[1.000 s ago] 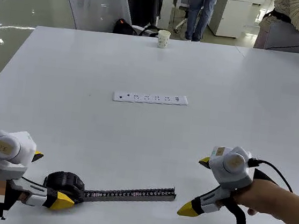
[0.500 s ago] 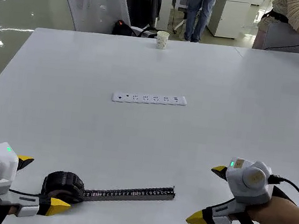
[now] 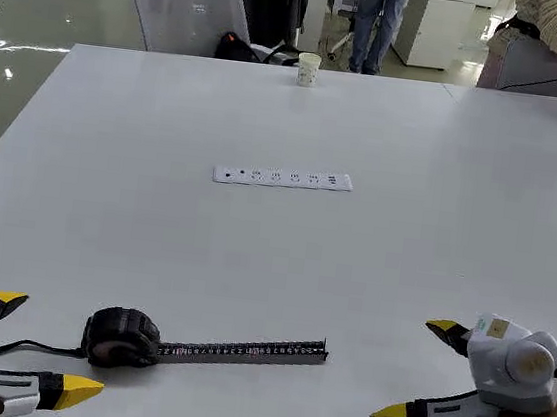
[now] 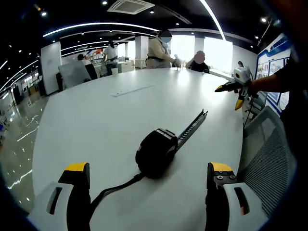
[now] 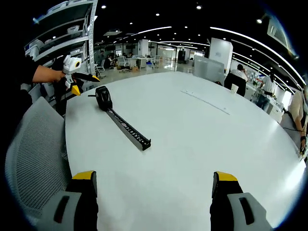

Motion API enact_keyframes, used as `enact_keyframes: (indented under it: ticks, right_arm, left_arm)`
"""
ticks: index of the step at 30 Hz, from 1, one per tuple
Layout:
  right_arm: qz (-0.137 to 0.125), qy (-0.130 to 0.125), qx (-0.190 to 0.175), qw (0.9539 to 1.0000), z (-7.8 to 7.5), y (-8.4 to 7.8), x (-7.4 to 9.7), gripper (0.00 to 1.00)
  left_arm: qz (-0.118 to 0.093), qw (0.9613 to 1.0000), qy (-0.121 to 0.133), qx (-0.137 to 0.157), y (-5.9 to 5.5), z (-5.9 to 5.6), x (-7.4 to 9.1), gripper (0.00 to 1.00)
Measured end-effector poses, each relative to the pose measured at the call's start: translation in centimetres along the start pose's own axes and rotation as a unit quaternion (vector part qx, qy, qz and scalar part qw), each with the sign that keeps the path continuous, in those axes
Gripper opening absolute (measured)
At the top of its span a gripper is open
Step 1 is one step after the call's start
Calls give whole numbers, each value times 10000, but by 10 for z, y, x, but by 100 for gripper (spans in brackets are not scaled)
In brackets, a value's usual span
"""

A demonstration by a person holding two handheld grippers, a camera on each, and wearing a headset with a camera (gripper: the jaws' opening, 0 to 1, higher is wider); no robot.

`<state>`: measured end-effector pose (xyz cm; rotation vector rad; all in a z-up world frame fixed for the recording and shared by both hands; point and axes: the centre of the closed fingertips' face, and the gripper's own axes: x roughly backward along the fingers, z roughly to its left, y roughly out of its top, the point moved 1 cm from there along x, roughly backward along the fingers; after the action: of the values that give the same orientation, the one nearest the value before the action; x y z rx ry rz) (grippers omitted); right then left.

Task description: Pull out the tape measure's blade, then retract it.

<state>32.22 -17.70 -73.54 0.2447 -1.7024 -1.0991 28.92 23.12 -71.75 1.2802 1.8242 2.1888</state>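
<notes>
The black tape measure lies on the white table near its front edge. Its dark blade is drawn out flat to the right and ends in a hook. My left gripper stands open just left of the case, not touching it; in the left gripper view the case sits a little beyond the open left gripper. My right gripper is open, well right of the blade's tip. In the right gripper view the blade lies ahead of the right gripper.
A white power strip lies mid-table and a paper cup stands at the far edge. A black cord runs left from the case. People stand beyond the table. A mesh chair is near the front edge.
My left gripper has come off the tape measure's case and drawn back to the left. The right gripper has moved right and nearer to me. The blade stays out.
</notes>
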Motion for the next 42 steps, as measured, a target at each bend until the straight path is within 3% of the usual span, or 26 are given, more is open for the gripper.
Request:
enact_keyframes:
  ticks: [4, 14, 22, 42]
  right_arm:
    - [-92, -18, -176, 9998, 3, -6, 9, 99]
    - [-114, -165, -217, 9996, 13, -24, 22, 99]
    - [-18, -200, -204, 9996, 17, -35, 30, 99]
    - [106, -275, -303, 9991, 19, -50, 37, 99]
  left_arm:
    - [-21, 9999, 50, 134, -9, -2, 8, 99]
    - [16, 9997, 149, 188, -29, -13, 22, 99]
    - [-149, 9996, 137, 181, -23, -16, 25, 99]
    - [-79, 9995, 107, 292, -26, -14, 23, 99]
